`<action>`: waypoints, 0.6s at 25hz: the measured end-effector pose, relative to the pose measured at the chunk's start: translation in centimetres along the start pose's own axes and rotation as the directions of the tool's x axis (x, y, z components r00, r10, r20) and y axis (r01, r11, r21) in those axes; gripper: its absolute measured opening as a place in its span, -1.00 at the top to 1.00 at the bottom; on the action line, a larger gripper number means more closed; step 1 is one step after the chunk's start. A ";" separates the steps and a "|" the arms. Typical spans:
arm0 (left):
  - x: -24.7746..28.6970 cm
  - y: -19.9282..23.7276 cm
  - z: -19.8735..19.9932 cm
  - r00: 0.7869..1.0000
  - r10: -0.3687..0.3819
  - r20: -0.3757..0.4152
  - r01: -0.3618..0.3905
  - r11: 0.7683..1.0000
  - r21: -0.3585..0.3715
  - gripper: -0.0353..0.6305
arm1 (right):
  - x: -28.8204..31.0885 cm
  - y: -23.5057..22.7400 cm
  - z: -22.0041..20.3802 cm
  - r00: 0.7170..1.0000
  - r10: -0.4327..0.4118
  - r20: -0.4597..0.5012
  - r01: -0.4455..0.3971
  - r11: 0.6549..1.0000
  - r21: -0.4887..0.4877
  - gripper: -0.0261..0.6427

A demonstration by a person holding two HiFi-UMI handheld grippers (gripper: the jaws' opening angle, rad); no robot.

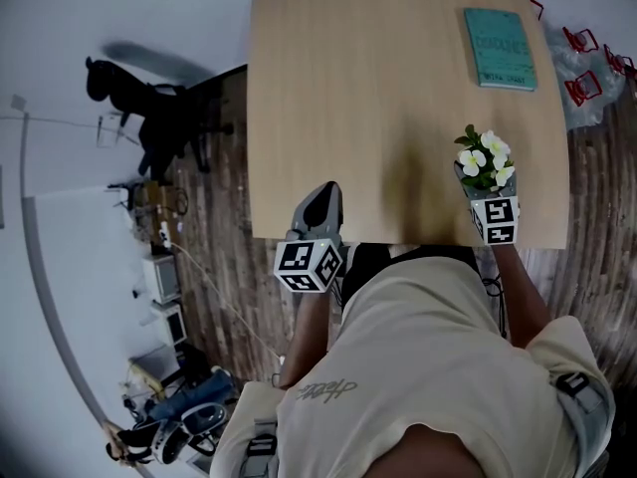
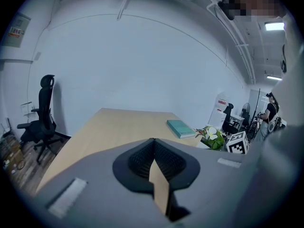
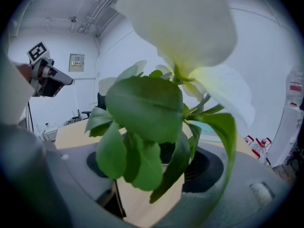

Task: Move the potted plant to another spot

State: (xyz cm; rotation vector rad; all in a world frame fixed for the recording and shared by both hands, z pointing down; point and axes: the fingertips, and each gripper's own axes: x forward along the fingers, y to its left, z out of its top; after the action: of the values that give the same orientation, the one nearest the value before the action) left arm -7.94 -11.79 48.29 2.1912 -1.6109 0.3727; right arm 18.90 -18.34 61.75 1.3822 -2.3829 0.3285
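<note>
The potted plant (image 1: 484,160), green leaves with white flowers, is at the right of the wooden table (image 1: 378,98), near its front edge. My right gripper (image 1: 486,189) is shut on it from the near side, and its marker cube is just behind. In the right gripper view the leaves (image 3: 142,127) and a big white flower (image 3: 190,27) fill the space between the jaws, hiding the pot. My left gripper (image 1: 323,195) is shut and holds nothing at the table's front edge, left of the plant. The left gripper view shows its pads (image 2: 153,144) meeting, with the plant (image 2: 213,136) off to the right.
A teal book (image 1: 499,48) lies flat at the far right of the table. A black office chair (image 1: 139,98) stands on the floor beyond the table's left side. Red-framed items (image 1: 587,63) sit past the right edge. Equipment clutters the floor at the lower left (image 1: 169,416).
</note>
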 end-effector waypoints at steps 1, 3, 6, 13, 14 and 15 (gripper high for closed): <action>0.3 0.2 0.2 1.000 -0.004 0.006 0.004 1.000 0.003 0.84 | 0.2 0.0 0.0 1.000 -0.004 0.000 0.004 1.000 -0.001 -0.11; 0.6 1.0 0.4 1.000 -0.016 0.015 0.016 1.000 0.005 0.84 | 0.7 0.3 0.3 1.000 -0.011 0.003 0.011 1.000 -0.004 -0.11; 0.8 2.2 -0.1 0.999 -0.044 0.018 0.044 0.999 -0.007 0.84 | 0.9 1.3 1.0 1.000 -0.029 0.008 0.029 1.000 -0.012 -0.11; 1.6 4.7 0.3 0.993 -0.111 0.039 0.111 0.994 -0.009 0.84 | 0.5 4.2 2.5 0.997 -0.073 0.015 0.073 0.997 -0.008 -0.11; 1.5 5.2 0.5 0.992 -0.122 0.042 0.122 0.993 0.000 0.84 | 0.5 4.7 2.7 0.997 -0.081 0.012 0.081 0.997 -0.006 -0.11; 1.3 5.8 0.6 0.990 -0.131 0.042 0.131 0.991 0.011 0.84 | 0.5 5.2 2.8 0.996 -0.091 0.009 0.091 0.996 -0.004 -0.11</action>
State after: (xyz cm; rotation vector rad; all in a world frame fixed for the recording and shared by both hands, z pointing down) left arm -13.06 -14.70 49.19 2.3106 -1.4791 0.2969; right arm 13.58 -17.23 59.31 1.4880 -2.3174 0.2924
